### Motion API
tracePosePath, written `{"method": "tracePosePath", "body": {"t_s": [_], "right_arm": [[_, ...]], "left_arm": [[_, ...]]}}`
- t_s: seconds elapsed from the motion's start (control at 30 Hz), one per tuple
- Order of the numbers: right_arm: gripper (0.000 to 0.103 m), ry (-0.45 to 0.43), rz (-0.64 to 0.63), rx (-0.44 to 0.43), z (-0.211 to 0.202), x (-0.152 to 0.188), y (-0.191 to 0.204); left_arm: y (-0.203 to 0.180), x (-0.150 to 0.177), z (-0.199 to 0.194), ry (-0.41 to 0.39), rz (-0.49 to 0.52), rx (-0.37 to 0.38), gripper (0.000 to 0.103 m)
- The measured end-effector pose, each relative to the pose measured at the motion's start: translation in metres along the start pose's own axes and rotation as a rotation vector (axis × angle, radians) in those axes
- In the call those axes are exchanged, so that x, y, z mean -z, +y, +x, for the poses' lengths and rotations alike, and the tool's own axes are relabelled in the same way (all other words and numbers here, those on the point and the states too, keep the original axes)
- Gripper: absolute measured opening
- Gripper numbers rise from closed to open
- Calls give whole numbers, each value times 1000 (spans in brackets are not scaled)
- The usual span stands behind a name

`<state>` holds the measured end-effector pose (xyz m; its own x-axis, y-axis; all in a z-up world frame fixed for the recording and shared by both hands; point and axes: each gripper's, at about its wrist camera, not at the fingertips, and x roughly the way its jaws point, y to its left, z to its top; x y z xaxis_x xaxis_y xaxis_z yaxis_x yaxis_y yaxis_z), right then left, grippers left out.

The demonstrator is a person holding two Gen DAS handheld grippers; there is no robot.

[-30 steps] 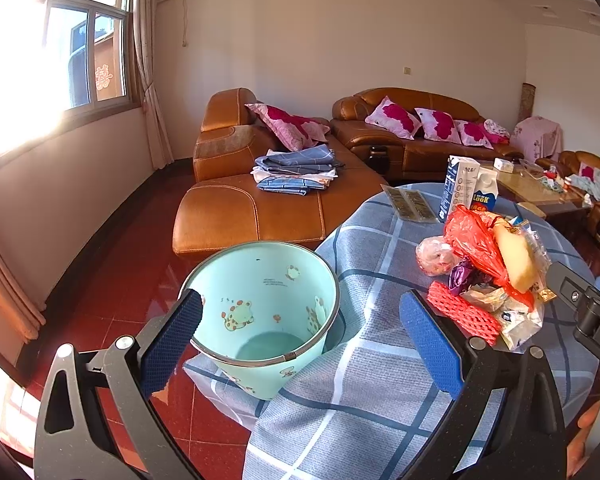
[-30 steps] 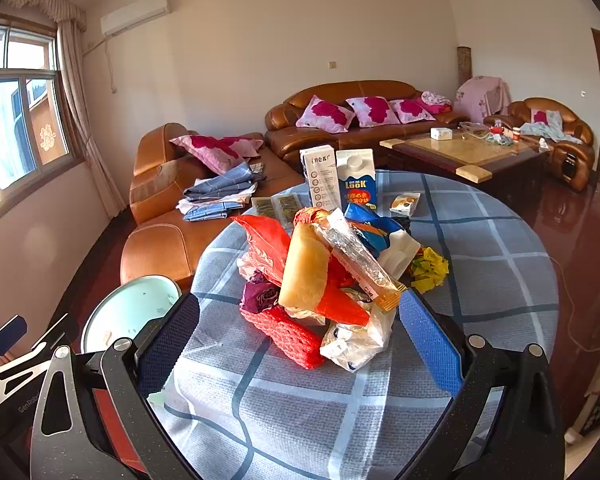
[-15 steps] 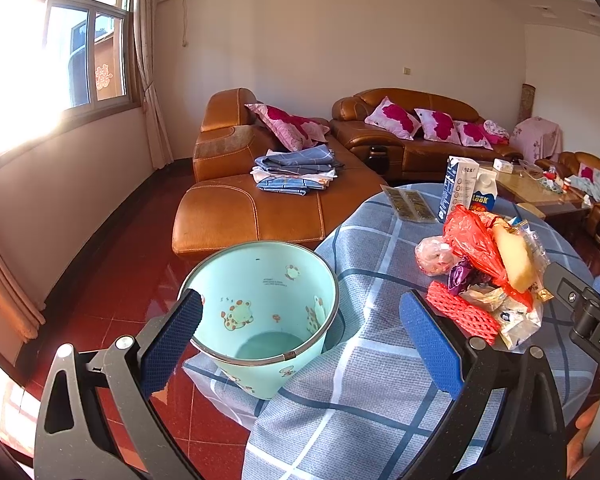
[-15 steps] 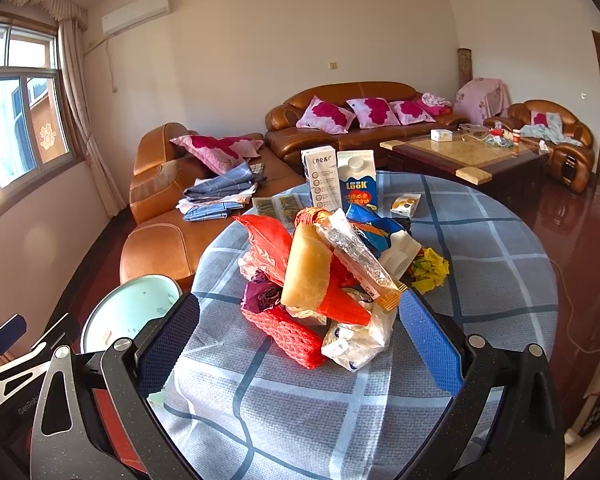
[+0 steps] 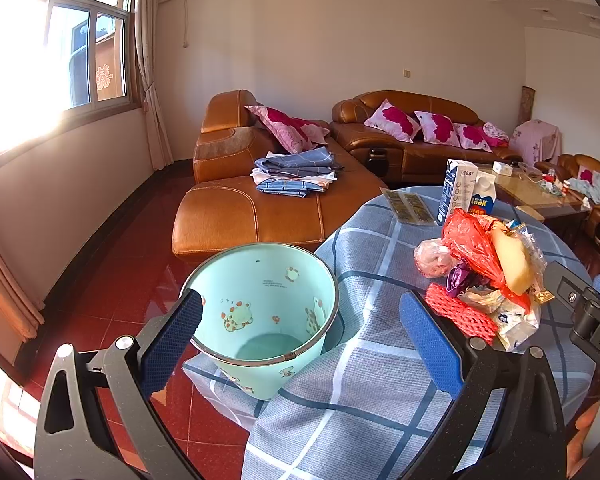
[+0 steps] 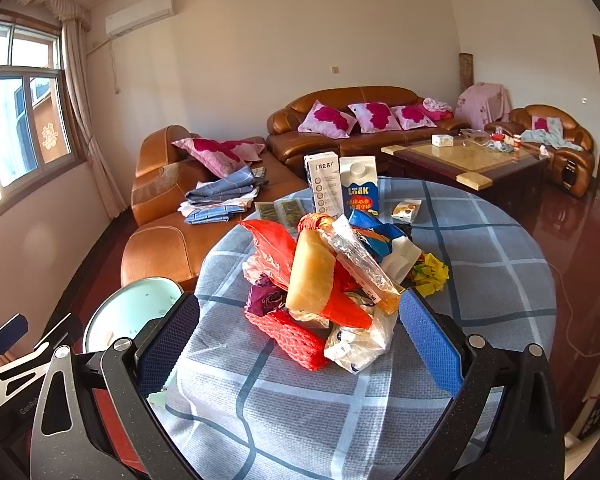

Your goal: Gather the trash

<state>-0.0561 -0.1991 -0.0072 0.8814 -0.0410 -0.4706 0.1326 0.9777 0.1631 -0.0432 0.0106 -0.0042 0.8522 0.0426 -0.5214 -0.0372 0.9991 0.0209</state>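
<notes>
The pale green bin (image 5: 262, 316) sits lower centre of the left view, tucked against the bench (image 5: 364, 364) edge, nothing visible inside. The trash pile (image 6: 328, 284) lies mid-frame in the right view on the bench cloth. Left gripper (image 5: 300, 344) hangs over the bin, fingers wide, holding nothing. Right gripper (image 6: 300, 344) faces the pile, fingers wide, holding nothing
</notes>
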Motion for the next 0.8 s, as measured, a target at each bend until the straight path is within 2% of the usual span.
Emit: {"method": "tracePosePath", "body": {"t_s": [0.17,0.47,0.8], "right_arm": [[98,-18,-7,2,0,1,0],[98,32,5,3,2,1,0],[98,8,0,27,17,0,-20]], "left_arm": [[0,-1,-1,2,1,3,97],[-3,2,3,9,7,14,97],[-18,11,29,50,37,55,97]]}}
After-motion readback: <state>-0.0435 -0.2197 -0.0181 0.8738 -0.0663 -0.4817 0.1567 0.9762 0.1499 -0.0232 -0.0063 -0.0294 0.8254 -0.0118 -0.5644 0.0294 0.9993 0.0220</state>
